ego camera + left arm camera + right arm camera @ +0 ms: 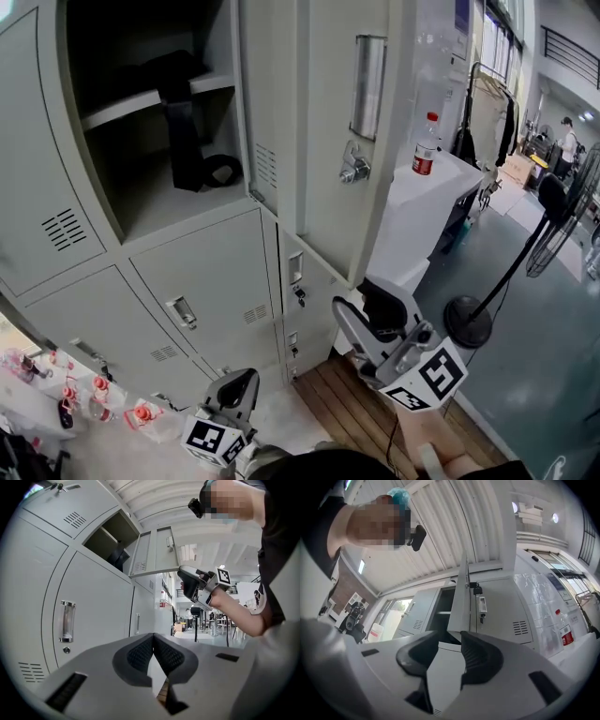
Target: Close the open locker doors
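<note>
Grey workshop lockers are faced, one upper locker door swung wide; just below its free edge the right gripper is held released and empty, the left gripper lower, clenched on nothing, so the door is probably best pushed flat beside its handle.

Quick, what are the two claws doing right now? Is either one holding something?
Left claw: closed, holding nothing.
Right claw: open, holding nothing.
</note>
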`<state>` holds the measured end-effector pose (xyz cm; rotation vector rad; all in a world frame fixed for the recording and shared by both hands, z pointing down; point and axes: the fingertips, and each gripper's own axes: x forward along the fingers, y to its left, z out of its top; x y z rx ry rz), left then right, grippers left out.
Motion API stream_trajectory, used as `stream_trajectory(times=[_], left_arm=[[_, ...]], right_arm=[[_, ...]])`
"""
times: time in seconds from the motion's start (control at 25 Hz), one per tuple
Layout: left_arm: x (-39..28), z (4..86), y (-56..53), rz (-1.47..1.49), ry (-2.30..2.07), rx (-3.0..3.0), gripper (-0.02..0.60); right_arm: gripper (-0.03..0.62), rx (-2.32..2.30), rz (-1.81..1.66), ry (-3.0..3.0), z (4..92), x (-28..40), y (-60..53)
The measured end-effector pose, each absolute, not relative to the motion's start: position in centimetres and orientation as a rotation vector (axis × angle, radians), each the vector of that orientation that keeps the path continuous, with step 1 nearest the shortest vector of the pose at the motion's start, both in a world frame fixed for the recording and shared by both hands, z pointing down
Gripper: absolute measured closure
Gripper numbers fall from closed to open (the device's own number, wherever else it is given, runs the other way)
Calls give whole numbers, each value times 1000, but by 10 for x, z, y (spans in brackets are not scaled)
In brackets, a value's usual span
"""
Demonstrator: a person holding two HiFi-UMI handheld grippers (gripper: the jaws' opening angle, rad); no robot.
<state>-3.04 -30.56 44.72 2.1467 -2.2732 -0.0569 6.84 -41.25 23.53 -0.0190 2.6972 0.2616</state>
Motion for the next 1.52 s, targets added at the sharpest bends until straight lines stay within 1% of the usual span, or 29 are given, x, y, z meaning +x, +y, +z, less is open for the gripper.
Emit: stream_trajectory(times=[0.36,0.96,1.32,1.52], left_arm=[[-39,448,-286,-67,-2333,2095,574],[-78,444,-257,-92,-2334,2110,572],[-114,441,-236,-92,-2321,2119,572],[-136,441,-226,-96,-2314,2137,572]], right_arm=[[448,59,245,2679,234,59,-393],[454,84,265,2676,227,24,-351],[425,49,315,2671,227,-9,-318],[419,36,345,2676,228,-29,-302]])
